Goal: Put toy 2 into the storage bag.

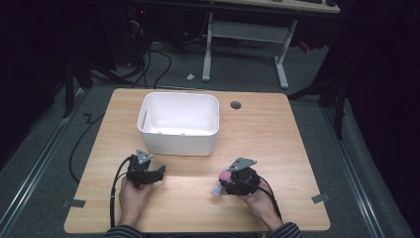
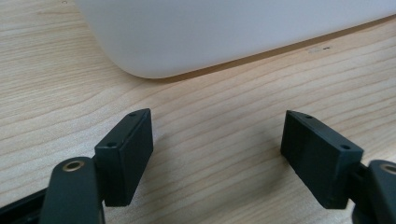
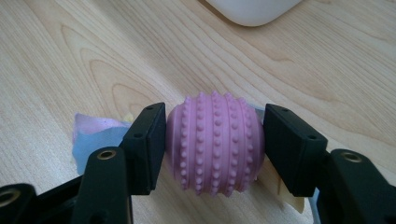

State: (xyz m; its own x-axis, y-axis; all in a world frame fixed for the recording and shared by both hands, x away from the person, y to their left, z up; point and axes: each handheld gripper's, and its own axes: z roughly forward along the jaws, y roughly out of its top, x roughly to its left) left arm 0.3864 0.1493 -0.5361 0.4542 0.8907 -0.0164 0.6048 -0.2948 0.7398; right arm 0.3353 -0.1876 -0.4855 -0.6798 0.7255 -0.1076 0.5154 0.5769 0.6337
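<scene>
A pink studded ball (image 3: 215, 142) sits between the two black jaws of my right gripper (image 3: 215, 148), and both pads press on its sides. From above, the ball (image 1: 226, 175) shows at the tip of the right gripper (image 1: 224, 179), low over the table's front right. A flat pastel blue and pink piece (image 3: 95, 135) lies on the wood beneath the ball. My left gripper (image 2: 217, 154) stands open with bare wood between its jaws, just in front of the white bin (image 2: 224, 32). In the high view the left gripper (image 1: 159, 173) rests at the front left.
The white bin (image 1: 178, 144) stands at the middle back of the wooden table (image 1: 277, 139), with small pinkish things inside. A round cable hole (image 1: 236, 105) lies right of it. Tape tabs (image 1: 73, 203) mark the front corners. Cables trail off the left edge.
</scene>
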